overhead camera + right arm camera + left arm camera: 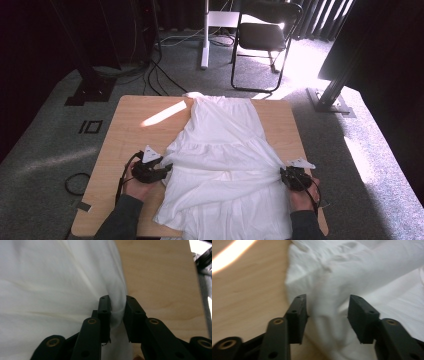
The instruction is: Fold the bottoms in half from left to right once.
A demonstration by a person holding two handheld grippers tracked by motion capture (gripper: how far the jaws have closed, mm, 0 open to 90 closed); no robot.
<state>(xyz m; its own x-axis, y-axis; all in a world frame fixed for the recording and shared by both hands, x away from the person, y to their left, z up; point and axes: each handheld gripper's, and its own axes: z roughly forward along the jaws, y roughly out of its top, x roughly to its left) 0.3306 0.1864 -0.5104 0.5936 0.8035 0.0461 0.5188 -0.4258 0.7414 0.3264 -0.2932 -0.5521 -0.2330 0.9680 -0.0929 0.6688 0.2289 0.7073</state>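
Observation:
A white dress (225,150) lies spread on the wooden table (130,125), top end far, skirt toward the near edge. My left gripper (167,167) is at the dress's left side. In the left gripper view its jaws (327,307) stand apart around a raised fold of the dress (362,272), and the pads do not press it. At the right side of the dress, my right gripper (282,172) holds the hem edge. The right gripper view shows its jaws (117,307) closed on a bunched fold of the dress (50,277), with creases running into the grip.
Bare wood (244,290) lies left of the dress, and a strip of table (160,277) runs along its right. On the carpet beyond the table stand a black folding chair (265,35) and a white post (205,35). A cable loop (75,182) lies on the floor at the left.

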